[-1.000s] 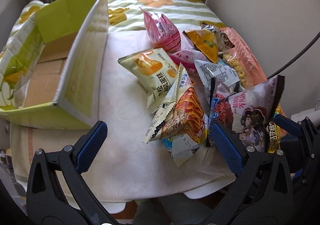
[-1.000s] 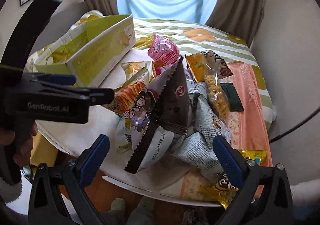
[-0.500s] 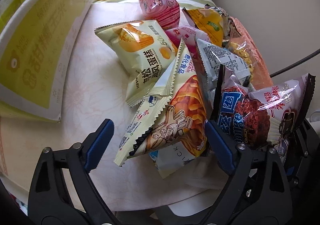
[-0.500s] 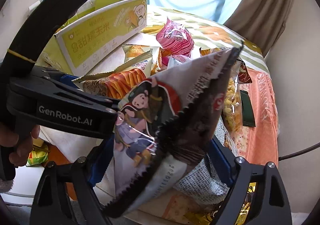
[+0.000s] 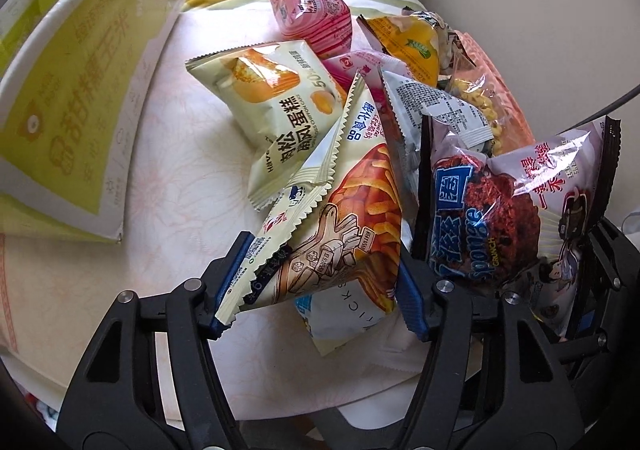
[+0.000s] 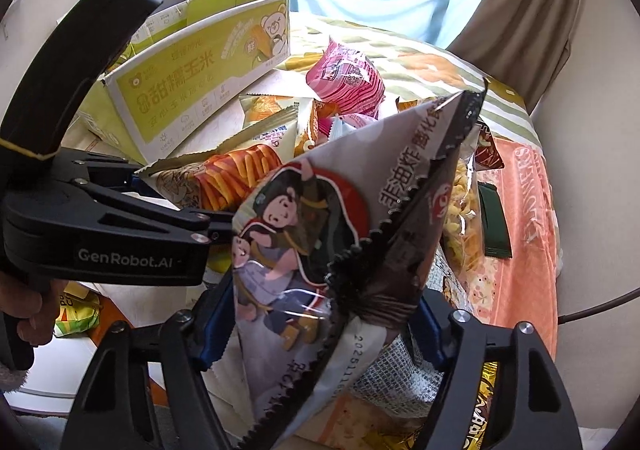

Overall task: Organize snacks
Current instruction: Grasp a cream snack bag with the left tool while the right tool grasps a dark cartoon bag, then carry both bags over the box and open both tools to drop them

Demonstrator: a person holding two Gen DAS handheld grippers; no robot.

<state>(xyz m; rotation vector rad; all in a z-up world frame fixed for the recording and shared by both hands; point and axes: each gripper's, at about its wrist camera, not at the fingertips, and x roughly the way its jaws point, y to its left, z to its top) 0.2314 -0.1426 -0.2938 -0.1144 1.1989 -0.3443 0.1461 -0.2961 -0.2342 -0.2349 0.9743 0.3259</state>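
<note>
My left gripper point(image 5: 316, 282) is shut on an orange-and-cream snack bag point(image 5: 340, 230) at the near edge of the pile; the bag also shows in the right wrist view point(image 6: 224, 178). My right gripper point(image 6: 320, 326) is shut on a brown-and-white cartoon snack bag point(image 6: 320, 234), held up just right of the left gripper; that bag shows in the left wrist view point(image 5: 520, 210). More bags lie on the round table point(image 5: 180, 178): a cream cake bag point(image 5: 276, 98), a pink bag point(image 5: 312, 6) and a yellow-orange bag point(image 5: 408, 42).
An open green-and-white cardboard box point(image 5: 80, 90) stands at the left of the table; it also shows in the right wrist view point(image 6: 192, 82). A clear bag of curly snacks point(image 6: 460, 218) and a dark green packet point(image 6: 494, 222) lie on the orange cloth at the right. A wall is close at the right.
Both grippers have closed from open onto their bags. The left moved in toward the pile and gripped the orange-and-cream bag. The right lifted the cartoon bag.
</note>
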